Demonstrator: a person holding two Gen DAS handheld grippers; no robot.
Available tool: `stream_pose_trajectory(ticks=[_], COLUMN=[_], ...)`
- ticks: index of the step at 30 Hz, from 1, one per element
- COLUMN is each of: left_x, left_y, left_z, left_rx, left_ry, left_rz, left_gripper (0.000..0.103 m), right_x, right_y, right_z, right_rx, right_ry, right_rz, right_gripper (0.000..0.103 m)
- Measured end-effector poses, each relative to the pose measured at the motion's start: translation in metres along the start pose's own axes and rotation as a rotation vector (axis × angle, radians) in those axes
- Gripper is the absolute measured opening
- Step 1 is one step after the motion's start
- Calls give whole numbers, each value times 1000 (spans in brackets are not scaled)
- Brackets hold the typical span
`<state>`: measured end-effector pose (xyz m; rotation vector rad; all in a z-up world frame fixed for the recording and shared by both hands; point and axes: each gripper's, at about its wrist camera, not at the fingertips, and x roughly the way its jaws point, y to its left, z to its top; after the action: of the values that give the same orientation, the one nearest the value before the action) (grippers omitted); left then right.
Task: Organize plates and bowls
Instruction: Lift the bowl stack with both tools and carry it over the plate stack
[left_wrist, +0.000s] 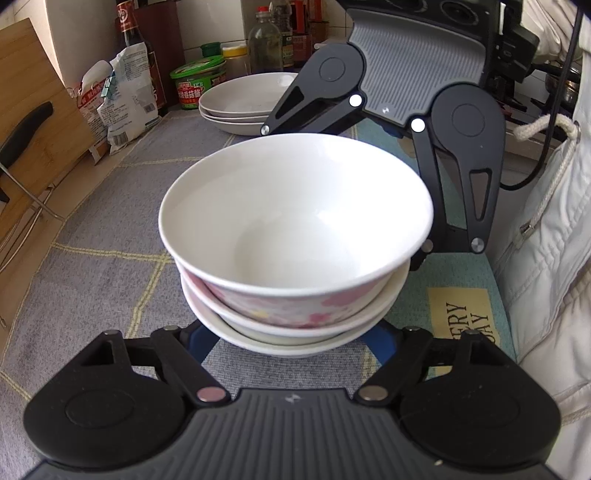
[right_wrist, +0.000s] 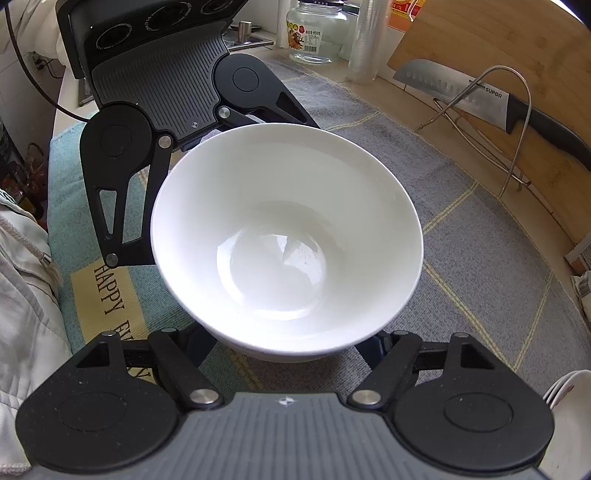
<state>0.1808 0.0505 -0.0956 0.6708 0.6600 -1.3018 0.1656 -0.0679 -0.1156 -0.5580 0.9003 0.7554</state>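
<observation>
A stack of glossy ceramic bowls (left_wrist: 295, 236) stands on the grey woven mat with yellow grid lines (left_wrist: 92, 266), near the mat's teal edge panel with printed lettering (right_wrist: 107, 295). The top bowl is white inside with pink blossom print outside; it sits nested in at least two plain white bowls whose rims alone show, so the exact count is unclear.

The left gripper (left_wrist: 295, 341) reaches under the near side of the stack, and the right gripper (right_wrist: 291, 343) comes at it from the opposite side. Each pair of fingertips is hidden beneath the bowls. Both sets of jaws stand partly apart, straddling the base of the stack, but whether the pads press on the bowls I cannot tell.

Farther off in the left wrist view, a second stack of shallow white plates (left_wrist: 240, 99) rests on the mat, partly covered by the right gripper. Behind it stand a green-lidded tub (left_wrist: 197, 79), dark sauce bottles (left_wrist: 135, 48) and a crumpled white packet (left_wrist: 125, 99). A bamboo chopping board (right_wrist: 517, 74) leans on a wire rack with a black-handled kitchen knife (right_wrist: 491, 107). A person's pale jacket (left_wrist: 554, 258) is cut off at the frame edge.
</observation>
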Motion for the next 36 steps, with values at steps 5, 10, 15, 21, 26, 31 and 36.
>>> stream_pose_trajectory(ticks=[5,10,15,21,26,31,36], left_x=[0,-3,-3,1,9,19,31], left_y=[0,-5,-10,-15,-18,-21,-26], left_z=[1,3,10,26,45,68,94], left_rx=[-18,-28,-43,-54,-62,-64,-69], left_ry=[13,15,20,22,20,16,8], left_rz=[-2,13,29,44,52,62,68], left_gripper=[82,82,82,82,82,82,82], right_x=[-2,-9,-19,-34,-49,-66,-82], right_y=[1,1,0,-8,-21,-38,-58], right_z=[1,0,-2,-10,-21,-36,-50], right_rx=[-4,-16,-33,-50,-63,-70,-83], right_ry=[-1,-5,-10,-17,-21,-23,-26], right_rz=[5,14,19,25,24,25,25], right_gripper=[82,82,82,82,82,82,82])
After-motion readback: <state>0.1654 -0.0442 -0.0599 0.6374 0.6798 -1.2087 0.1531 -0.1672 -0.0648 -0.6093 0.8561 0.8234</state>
